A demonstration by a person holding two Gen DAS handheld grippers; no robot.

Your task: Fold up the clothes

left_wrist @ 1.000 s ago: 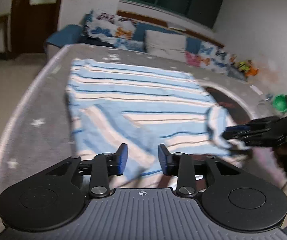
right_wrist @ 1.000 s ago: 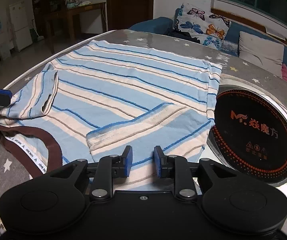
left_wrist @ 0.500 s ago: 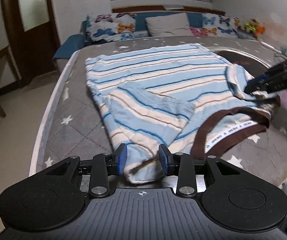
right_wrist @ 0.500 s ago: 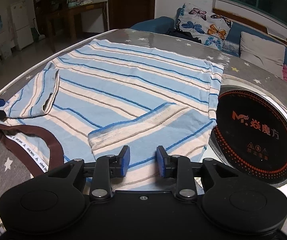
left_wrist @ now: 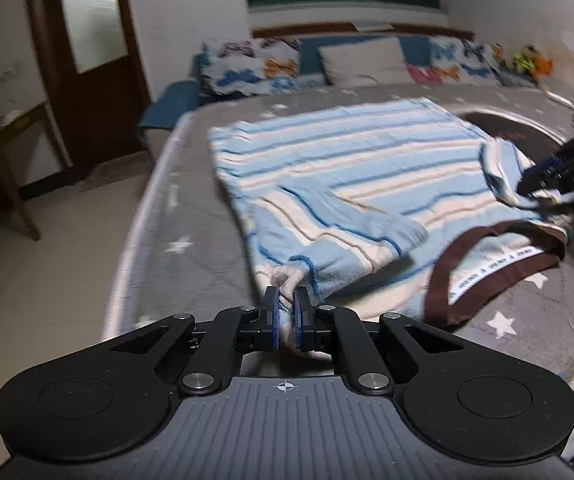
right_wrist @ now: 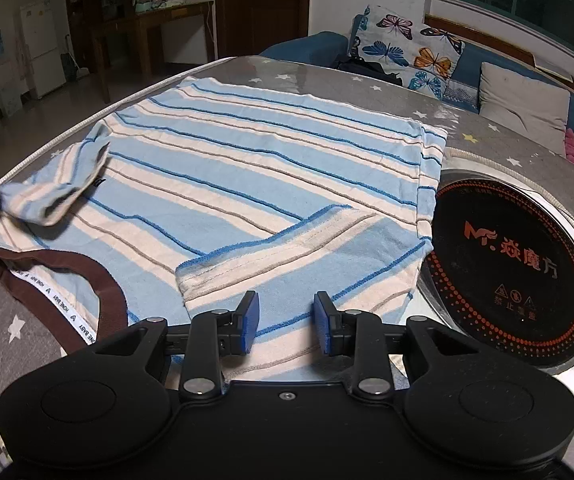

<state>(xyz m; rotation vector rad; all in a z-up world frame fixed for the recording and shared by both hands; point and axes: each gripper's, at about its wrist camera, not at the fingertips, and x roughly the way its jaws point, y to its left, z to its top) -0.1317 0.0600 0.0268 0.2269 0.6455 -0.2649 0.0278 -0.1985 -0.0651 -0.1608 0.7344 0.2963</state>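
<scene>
- Nearest the left camera, the left gripper (left_wrist: 285, 322) pinches the left sleeve (left_wrist: 293, 276) of the striped T-shirt (right_wrist: 247, 168).
- Just ahead of the right camera, the right gripper (right_wrist: 286, 323) gapes wide above the right sleeve (right_wrist: 287, 256), holding nothing.
- Farther back, the shirt's body lies flat on the star-patterned tabletop (right_wrist: 387, 92), its edge beside the induction hob (right_wrist: 507, 268).
- To fold cleanly, the pinched sleeve should probably travel low across the chest, staying unbunched.

bare table (right_wrist: 3, 320) beside shirt (right_wrist: 247, 168), cooktop (right_wrist: 527, 272) right

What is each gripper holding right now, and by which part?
Left gripper: shut on the striped T-shirt's sleeve cuff. Right gripper: open, holding nothing, above the shirt's other shoulder.
</scene>
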